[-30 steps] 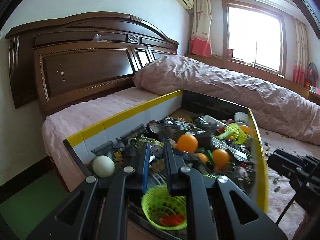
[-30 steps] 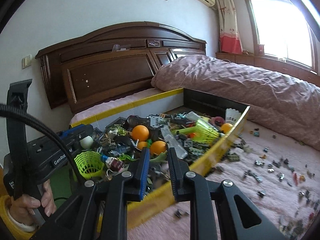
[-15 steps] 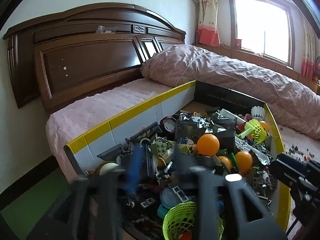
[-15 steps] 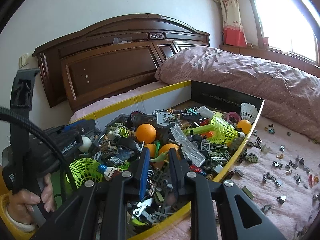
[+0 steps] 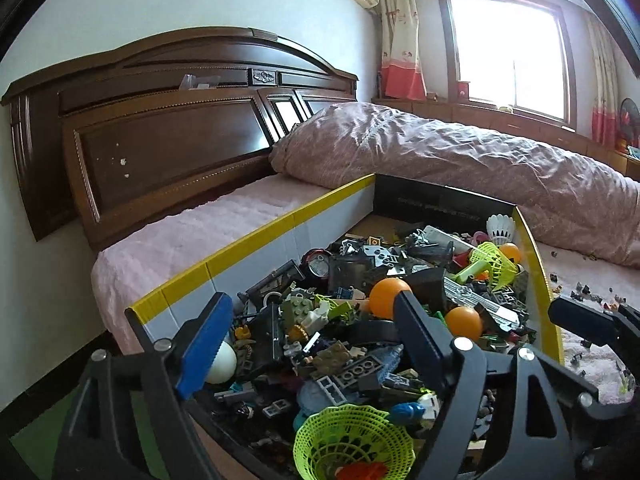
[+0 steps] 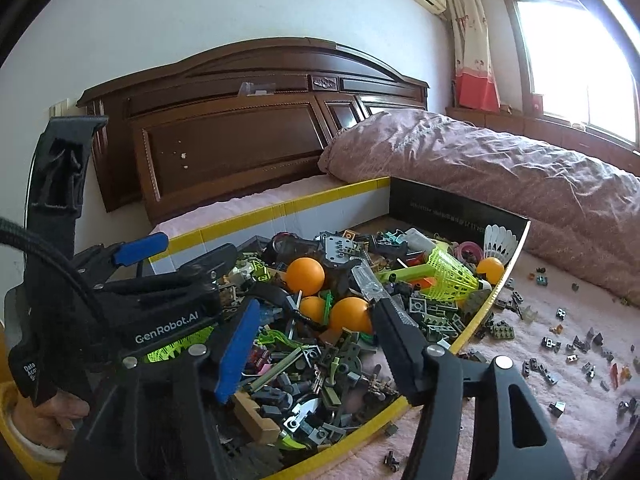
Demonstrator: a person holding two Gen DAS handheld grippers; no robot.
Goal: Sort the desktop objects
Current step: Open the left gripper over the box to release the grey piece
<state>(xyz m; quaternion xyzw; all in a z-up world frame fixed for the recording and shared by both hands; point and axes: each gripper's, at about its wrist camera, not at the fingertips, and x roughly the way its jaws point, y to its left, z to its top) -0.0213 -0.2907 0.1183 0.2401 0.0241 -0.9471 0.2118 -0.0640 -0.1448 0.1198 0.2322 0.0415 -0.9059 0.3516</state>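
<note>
From the left wrist, the left tool (image 5: 310, 316) is opening with nothing gripped above the toy-filled box (image 5: 248, 240), whose long axis runs away toward the quilt (image 5: 460, 160). From the right wrist, the right tool (image 6: 314, 322) is also opening, empty, over the same box on the pink bed (image 6: 520, 392) beneath the dark headboard (image 6: 240, 128).

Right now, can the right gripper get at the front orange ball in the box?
Probably yes. The right gripper hangs over the box with fingers opening and nothing between them. The orange ball lies on top of the pile just ahead, only thin green bits against it.
</note>
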